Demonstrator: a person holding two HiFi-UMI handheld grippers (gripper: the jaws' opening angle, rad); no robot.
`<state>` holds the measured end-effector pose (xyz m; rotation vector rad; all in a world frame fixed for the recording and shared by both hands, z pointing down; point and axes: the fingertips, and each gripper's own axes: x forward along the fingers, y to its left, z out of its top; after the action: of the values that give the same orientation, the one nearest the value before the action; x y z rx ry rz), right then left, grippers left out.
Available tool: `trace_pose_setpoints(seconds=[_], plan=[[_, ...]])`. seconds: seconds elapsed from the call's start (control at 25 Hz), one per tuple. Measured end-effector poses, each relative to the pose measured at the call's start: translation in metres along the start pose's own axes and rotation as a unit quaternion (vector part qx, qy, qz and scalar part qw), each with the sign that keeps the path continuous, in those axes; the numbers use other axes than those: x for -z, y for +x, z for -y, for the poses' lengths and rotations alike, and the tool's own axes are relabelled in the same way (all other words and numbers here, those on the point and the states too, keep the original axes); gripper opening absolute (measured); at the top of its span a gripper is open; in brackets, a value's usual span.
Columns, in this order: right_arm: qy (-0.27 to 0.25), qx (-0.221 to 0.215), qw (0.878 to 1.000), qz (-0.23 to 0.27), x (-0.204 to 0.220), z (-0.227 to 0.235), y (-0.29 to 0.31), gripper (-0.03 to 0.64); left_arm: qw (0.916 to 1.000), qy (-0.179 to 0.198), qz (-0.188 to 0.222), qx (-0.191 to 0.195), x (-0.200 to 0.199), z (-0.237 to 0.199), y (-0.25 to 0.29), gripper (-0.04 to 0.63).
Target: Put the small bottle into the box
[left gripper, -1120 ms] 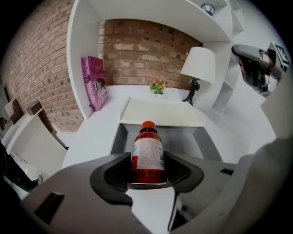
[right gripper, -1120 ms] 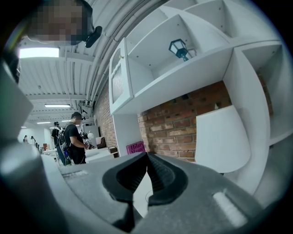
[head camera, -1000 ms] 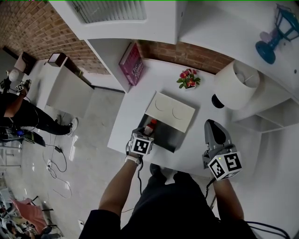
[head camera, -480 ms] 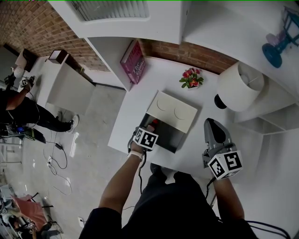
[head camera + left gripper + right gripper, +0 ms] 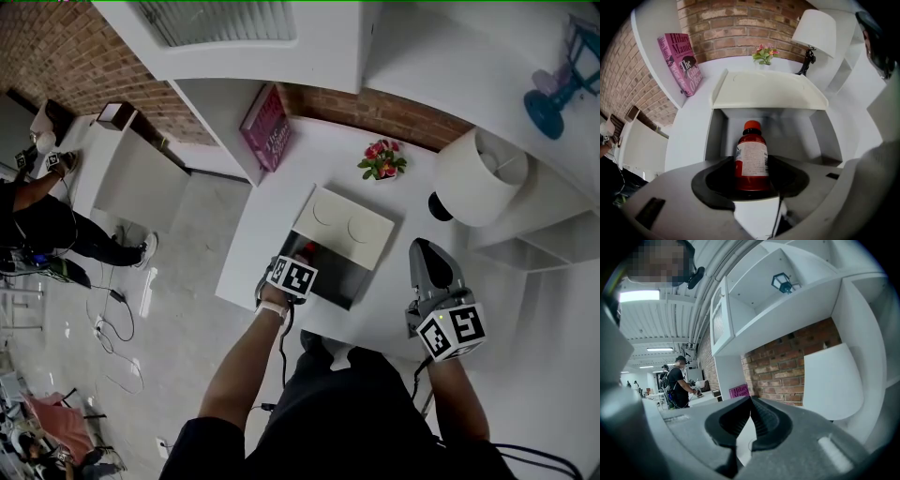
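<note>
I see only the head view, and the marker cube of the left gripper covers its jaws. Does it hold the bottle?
Observer: Yes. In the left gripper view the left gripper is shut on the bottle, which stands upright, red cap on top.
Operator: Is the bottle inside the box?
Observer: The open box lies right behind it, but the jaws hide the bottle's base, so I cannot tell whether it is inside.
Operator: And the right gripper?
Observer: In its own view the right gripper is shut with nothing between the jaws.
</note>
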<state>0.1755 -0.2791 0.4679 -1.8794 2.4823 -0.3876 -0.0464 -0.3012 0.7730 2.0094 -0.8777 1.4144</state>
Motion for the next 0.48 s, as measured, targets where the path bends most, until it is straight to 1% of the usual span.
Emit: trace_pose_setpoints(seconds=[0.08,0.16,0.32,0.48], plan=[[0.000,0.001,1.000,0.001,-0.002,0.001,0.001,0.002,0.9997,-0.018,0.014,0.011,-0.002,0.000,-0.006,0.224],[-0.001,0.002,1.000,0.000,-0.004,0.001,0.002,0.002,0.9990,-0.028,0.030,0.017,-0.004,0.000,-0.013,0.224],[-0.002,-0.002,1.000,0.001,-0.005,-0.001,0.004,0.002,0.9977,-0.036,0.053,0.023,-0.005,0.003,-0.028,0.224],[-0.004,-0.013,1.000,0.002,-0.006,-0.010,0.008,0.002,0.9974,-0.033,0.060,0.022,-0.002,0.004,-0.036,0.223]])
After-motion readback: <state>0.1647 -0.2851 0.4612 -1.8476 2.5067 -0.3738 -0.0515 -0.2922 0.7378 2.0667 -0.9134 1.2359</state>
